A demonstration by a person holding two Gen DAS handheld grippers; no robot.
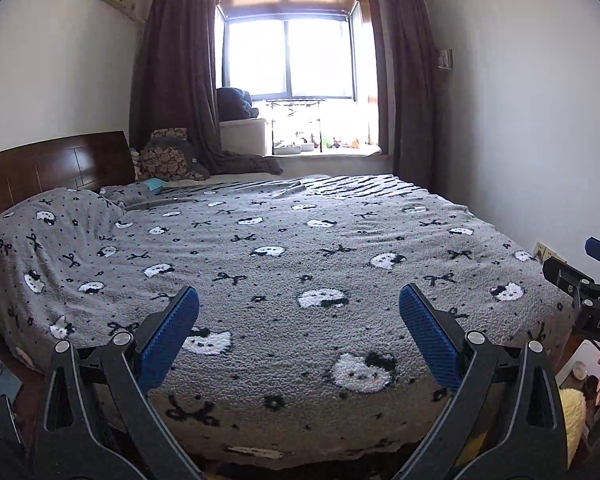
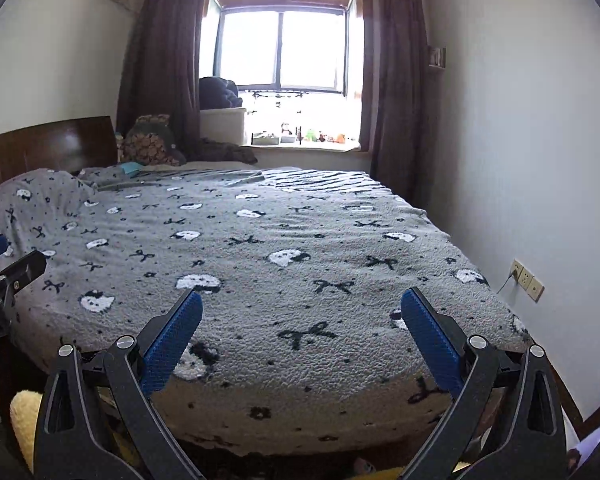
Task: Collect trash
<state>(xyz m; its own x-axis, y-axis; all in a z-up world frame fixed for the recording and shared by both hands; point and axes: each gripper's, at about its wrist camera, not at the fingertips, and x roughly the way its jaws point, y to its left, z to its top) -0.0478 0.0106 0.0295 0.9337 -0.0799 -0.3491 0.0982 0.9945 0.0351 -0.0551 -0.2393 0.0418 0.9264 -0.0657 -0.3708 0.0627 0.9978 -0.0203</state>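
Note:
My left gripper (image 1: 299,300) is open and empty, held above the foot of a bed with a grey cat-and-bow blanket (image 1: 284,256). My right gripper (image 2: 301,304) is open and empty too, over the same blanket (image 2: 260,240), to the right of the left one. The right gripper shows at the right edge of the left wrist view (image 1: 588,280); the left one at the left edge of the right wrist view (image 2: 4,272). A small teal item (image 1: 154,184) lies near the pillows; it also shows in the right wrist view (image 2: 131,168). I see no clear trash on the blanket.
A wooden headboard (image 1: 40,168) and pillows (image 1: 164,156) are at the far left. A window sill (image 1: 324,148) with small objects lies beyond the bed, between dark curtains. The wall with sockets (image 2: 526,280) runs along the right. A yellow plush thing (image 1: 572,412) lies on the floor.

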